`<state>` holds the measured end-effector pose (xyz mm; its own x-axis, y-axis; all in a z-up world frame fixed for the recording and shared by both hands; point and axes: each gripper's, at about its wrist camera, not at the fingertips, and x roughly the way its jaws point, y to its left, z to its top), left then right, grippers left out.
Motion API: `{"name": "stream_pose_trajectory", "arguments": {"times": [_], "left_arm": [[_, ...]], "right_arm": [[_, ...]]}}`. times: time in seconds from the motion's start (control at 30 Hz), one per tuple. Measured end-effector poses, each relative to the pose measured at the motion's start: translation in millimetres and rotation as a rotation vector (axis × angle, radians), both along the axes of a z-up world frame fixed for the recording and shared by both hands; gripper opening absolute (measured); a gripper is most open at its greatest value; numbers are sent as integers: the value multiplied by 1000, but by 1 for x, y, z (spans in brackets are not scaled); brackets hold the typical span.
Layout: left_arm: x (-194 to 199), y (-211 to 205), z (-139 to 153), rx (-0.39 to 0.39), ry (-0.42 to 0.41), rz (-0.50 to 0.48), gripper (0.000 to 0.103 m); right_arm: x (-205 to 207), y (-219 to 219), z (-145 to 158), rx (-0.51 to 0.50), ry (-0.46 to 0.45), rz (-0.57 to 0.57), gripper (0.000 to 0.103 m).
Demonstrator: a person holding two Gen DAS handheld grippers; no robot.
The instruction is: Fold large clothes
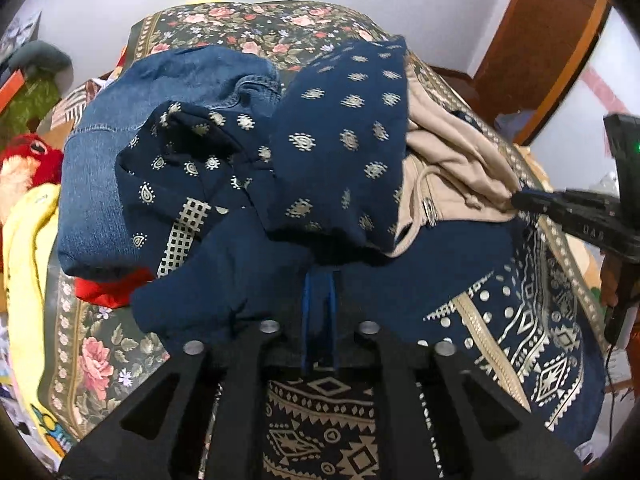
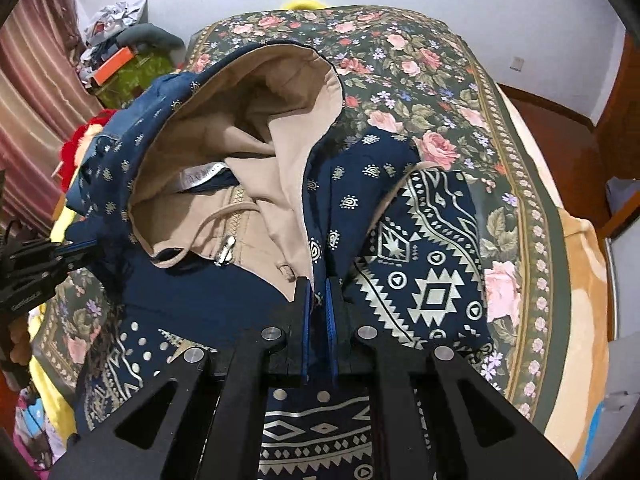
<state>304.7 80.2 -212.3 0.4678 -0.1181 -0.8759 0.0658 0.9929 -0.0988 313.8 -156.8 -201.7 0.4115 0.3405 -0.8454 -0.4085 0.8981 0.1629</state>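
A navy hooded jacket with silver print and beige lining lies crumpled on the floral bedspread. My left gripper is shut on a plain navy fold of the jacket near its shoulder. My right gripper is shut on the jacket's front edge beside the hood opening. The right gripper also shows in the left wrist view, at the beige lining. The left gripper shows in the right wrist view, at the jacket's left side. The zipper pull lies on the beige lining.
Blue jeans and a red cloth lie under the jacket at the left. A yellow blanket and a red plush toy sit at the bed's left edge. A wooden door frame stands at the right.
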Motion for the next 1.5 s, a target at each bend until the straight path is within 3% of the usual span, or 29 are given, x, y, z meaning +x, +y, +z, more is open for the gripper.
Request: {"name": "stream_pose_trajectory", "arguments": {"times": [0.03, 0.13, 0.2, 0.23, 0.43, 0.6, 0.73, 0.9, 1.07, 1.23, 1.27, 1.33, 1.37, 1.4, 1.5], "left_arm": [[0, -3, 3, 10, -4, -12, 26], [1, -12, 19, 39, -55, -36, 49], [5, -17, 30, 58, -90, -41, 52], [8, -20, 37, 64, -106, -43, 52], [41, -30, 68, 68, -181, -63, 56], [74, -44, 75, 83, -205, -84, 56], [100, -54, 64, 108, -203, -91, 56], [131, -56, 42, 65, -148, -92, 56], [154, -56, 23, 62, -128, -72, 56], [161, -52, 15, 42, -139, -54, 40], [162, -52, 13, 43, -137, -56, 37], [163, -52, 10, 57, -132, -57, 20], [163, -51, 8, 63, -127, -55, 16], [162, -49, 8, 60, -128, -52, 11], [155, -41, 15, 14, -138, -42, 10]], "right_arm": [[0, 0, 2, 0, 8, 3, 11], [2, -3, 13, 36, 36, -3, 32], [3, -7, 25, 78, 16, -17, 48], [4, -8, 30, 90, 5, -22, 50], [30, -9, 52, 160, -22, -58, 51], [59, -1, 48, 162, -20, -55, 51], [85, 7, 30, 186, 48, -63, 51], [120, 14, -2, 220, 147, -91, 51], [136, 22, -19, 235, 178, -91, 51], [147, 31, -30, 252, 175, -94, 50], [149, 31, -32, 249, 178, -100, 45], [151, 34, -37, 246, 187, -96, 25], [152, 34, -38, 241, 190, -94, 14], [151, 34, -38, 236, 186, -92, 10], [141, 30, -23, 257, 142, -65, 7]]}}
